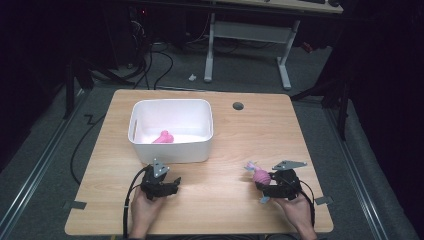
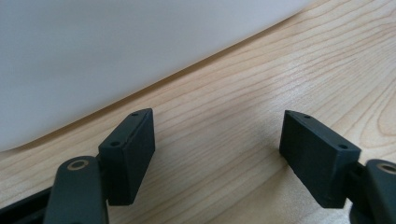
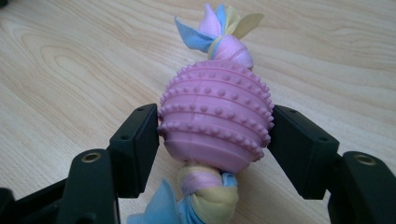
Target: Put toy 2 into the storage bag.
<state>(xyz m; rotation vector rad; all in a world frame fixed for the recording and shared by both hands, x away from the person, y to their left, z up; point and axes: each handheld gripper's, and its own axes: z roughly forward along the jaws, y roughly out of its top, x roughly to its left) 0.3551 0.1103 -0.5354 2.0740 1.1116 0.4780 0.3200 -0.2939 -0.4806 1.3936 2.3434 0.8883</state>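
**Right jaws clamped on the knobbly toy**

The right gripper [image 3: 215,128] has its 2 jaws pressed against the widest ribs of the pink rubber toy [image 3: 215,122], which sits squarely between them on the counter [image 3: 70,56] at the near right. The toy looks light, its studded body likely springy and easy to grip; the knotted cloth ends are soft and floppy, so the middle is the best hold. The left gripper [image 2: 217,154] has its jaws apart and empty, near the white bin [image 1: 171,145], where another pink toy [image 1: 163,137] lies.
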